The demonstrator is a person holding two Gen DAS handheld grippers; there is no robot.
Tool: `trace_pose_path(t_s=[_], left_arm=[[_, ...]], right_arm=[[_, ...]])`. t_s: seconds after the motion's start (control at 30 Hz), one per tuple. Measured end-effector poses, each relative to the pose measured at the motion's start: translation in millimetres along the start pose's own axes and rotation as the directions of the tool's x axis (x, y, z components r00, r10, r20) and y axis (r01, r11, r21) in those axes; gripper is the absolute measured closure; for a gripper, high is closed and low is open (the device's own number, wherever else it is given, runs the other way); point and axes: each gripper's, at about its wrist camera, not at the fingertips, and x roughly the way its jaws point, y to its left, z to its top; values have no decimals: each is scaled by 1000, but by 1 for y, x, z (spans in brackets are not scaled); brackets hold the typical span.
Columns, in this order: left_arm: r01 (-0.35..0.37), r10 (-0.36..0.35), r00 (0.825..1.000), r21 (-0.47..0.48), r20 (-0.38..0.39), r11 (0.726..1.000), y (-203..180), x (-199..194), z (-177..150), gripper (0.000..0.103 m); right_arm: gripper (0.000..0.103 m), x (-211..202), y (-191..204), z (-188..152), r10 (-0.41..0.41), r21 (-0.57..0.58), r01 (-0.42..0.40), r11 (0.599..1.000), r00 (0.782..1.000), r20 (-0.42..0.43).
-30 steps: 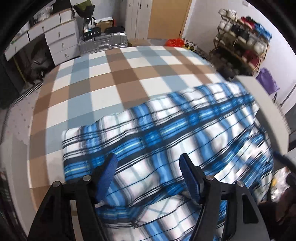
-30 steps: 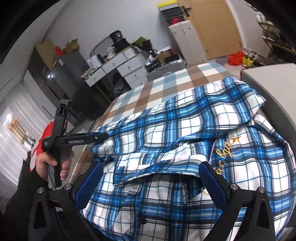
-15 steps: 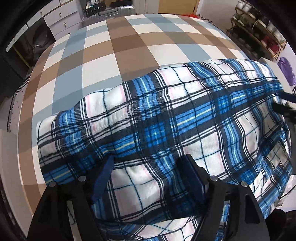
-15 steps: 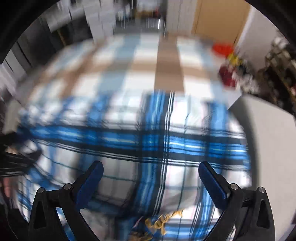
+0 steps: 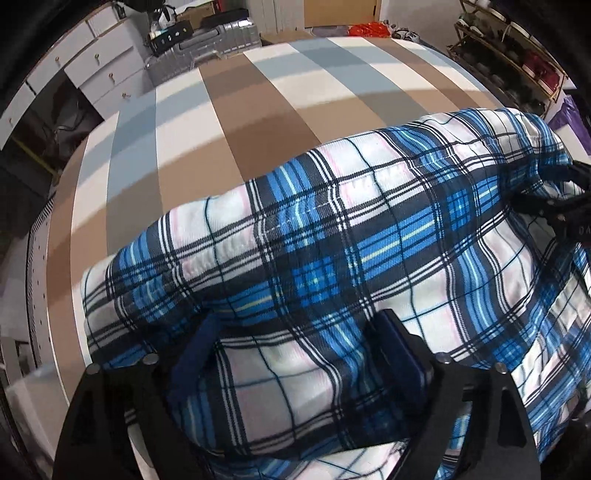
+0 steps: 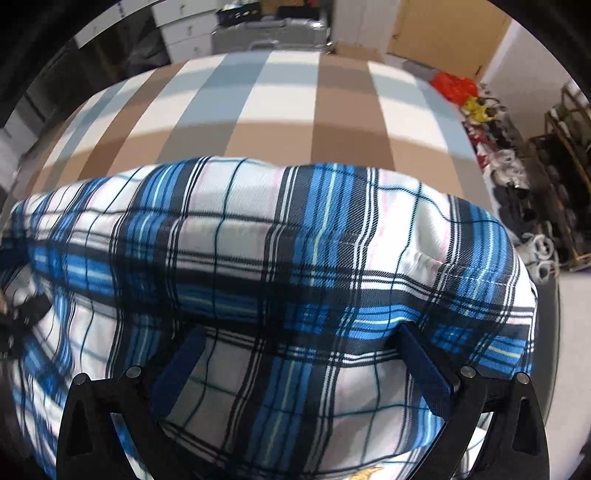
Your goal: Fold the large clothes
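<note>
A large blue, white and black plaid shirt (image 5: 332, 236) lies bunched on the near half of a bed (image 5: 229, 122) with a brown, white and grey-blue checked cover. My left gripper (image 5: 297, 328) points down into it. Its jaws are opening, and a bulge of plaid cloth sits between the blue fingers (image 5: 195, 350), draping over their tips. My right gripper (image 6: 301, 332) also points down on the shirt (image 6: 258, 229). It stands wide open with cloth lying between its fingers (image 6: 424, 369) and a fold across the tips. Yellow embroidery shows at the bottom edge.
The bed's far half (image 6: 280, 103) shows bare checked cover. Beyond it stand white drawers (image 5: 110, 70) and a silver suitcase (image 5: 210, 33). A shoe rack (image 6: 554, 177) and orange bags (image 6: 454, 85) are on the right. The other gripper's black frame (image 5: 565, 218) pokes in at the right edge.
Both grippers have come down closer onto the shirt, and its folded edge now covers their fingertips. The left jaws have widened. The right view swung from across the shirt to down onto it.
</note>
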Motion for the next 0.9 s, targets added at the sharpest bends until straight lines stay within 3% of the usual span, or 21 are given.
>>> trace_pose_path(t_s=[0.13, 0.27, 0.47, 0.6, 0.67, 0.7, 0.83, 0.9], left_arm=[[-31, 32, 999, -35, 39, 999, 17, 10, 12, 2], [-60, 62, 998, -47, 25, 997, 16, 3, -3, 2], [55, -48, 988, -44, 148, 998, 3, -69, -67, 3], [161, -147, 971, -56, 190, 985, -10, -112, -121, 3], [150, -140, 968, -31, 207, 988, -24, -124, -137, 3], [127, -120, 969, -21, 215, 992, -30, -122, -124, 3], [60, -62, 979, 15, 192, 998, -49, -123, -159, 3], [35, -38, 982, 20, 188, 999, -50, -124, -179, 3]], right_arm=[[0, 6, -2, 19, -11, 18, 10, 1000, 997, 80], [0, -11, -7, 0, 28, 21, -30, 999, 994, 105], [0, -60, -11, -88, 151, 43, -156, 987, 983, 103], [0, -103, -6, -170, 244, 70, -259, 963, 954, 175], [0, -116, -3, -200, 240, 79, -262, 962, 946, 220], [0, -120, 0, -213, 241, 82, -264, 961, 944, 224], [0, -134, 25, -262, 254, 63, -279, 958, 932, 258], [0, -143, 35, -282, 305, 44, -332, 942, 904, 299]])
